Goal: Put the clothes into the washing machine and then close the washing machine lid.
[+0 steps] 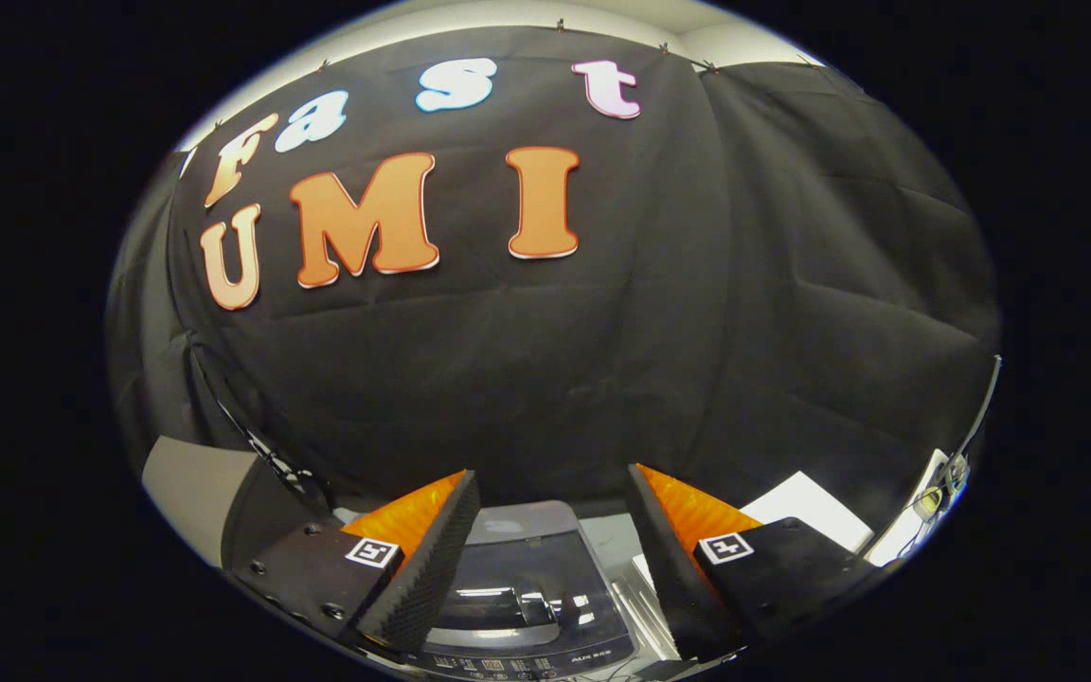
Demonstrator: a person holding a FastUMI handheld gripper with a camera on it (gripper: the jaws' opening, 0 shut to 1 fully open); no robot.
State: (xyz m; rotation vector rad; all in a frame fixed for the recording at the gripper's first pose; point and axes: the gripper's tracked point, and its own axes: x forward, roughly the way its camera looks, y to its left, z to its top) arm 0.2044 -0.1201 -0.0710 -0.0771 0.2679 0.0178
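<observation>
My gripper [550,483] is open, its two fingers spread wide with nothing between them. Below and between the fingers lies the washing machine [531,578], seen from above. Its dark glossy lid [517,559] lies flat over the top and reflects the light. A control strip [517,661] runs along the machine's near edge. I see no clothes from here.
The booth's black cloth wall [555,360] rises just beyond the machine. A white sheet [806,507] lies to the right of the machine, past the right finger. A cable and a small device [934,497] sit at the far right. A pale panel [186,483] stands at the left.
</observation>
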